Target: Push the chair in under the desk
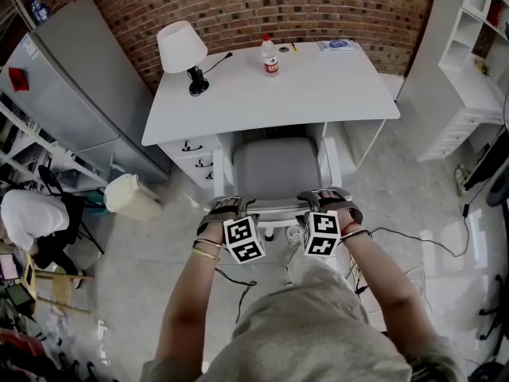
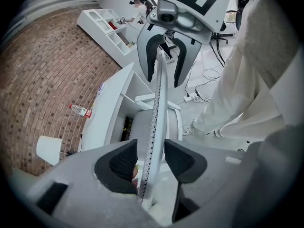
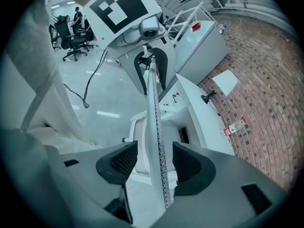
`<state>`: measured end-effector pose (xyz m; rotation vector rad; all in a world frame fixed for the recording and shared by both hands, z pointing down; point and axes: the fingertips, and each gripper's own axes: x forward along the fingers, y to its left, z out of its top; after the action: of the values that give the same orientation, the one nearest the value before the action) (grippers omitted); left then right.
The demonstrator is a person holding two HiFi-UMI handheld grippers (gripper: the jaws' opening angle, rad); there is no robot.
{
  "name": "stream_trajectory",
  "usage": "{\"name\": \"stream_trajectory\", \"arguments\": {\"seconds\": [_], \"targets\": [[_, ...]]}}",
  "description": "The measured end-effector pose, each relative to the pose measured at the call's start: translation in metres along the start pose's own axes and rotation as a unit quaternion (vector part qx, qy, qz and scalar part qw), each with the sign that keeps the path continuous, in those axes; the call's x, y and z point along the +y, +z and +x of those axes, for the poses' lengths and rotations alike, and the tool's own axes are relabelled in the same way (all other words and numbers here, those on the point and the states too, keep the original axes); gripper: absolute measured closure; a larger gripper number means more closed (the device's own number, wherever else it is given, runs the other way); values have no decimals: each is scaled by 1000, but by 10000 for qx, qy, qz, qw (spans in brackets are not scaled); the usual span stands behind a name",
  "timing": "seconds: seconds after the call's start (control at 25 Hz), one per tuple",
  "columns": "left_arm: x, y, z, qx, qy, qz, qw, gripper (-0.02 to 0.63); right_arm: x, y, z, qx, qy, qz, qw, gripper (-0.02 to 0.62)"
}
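Before the white desk (image 1: 318, 86), the grey chair (image 1: 274, 169) is seen, its seat's front at the kneehole. The left tongs (image 2: 151, 158) and right tongs (image 3: 154, 160) are spread astride its backrest (image 2: 156, 103), pads unpressed.

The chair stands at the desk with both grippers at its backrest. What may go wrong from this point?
1. The fingers of the left gripper and right gripper stand open around the backrest, so a push may slip off it.
2. One armrest sits close to the drawer unit and might catch on it.
3. A bump could topple the bottle on the desk.
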<state>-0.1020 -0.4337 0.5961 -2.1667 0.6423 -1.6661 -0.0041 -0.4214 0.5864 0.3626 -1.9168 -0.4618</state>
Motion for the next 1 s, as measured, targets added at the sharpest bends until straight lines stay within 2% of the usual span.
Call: {"name": "stream_trajectory", "arguments": {"seconds": [0.52, 0.76, 1.0], "targets": [[-3, 11, -39, -392, 334, -93, 9986, 436, 4, 21, -30, -286, -413, 363, 9981, 403], [-13, 15, -52, -454, 417, 11, 9981, 437, 7, 24, -43, -374, -574, 531, 9962, 403], [-23, 24, -68, -624, 511, -55, 9967, 437, 14, 30, -59, -500, -714, 774, 9932, 403]]}}
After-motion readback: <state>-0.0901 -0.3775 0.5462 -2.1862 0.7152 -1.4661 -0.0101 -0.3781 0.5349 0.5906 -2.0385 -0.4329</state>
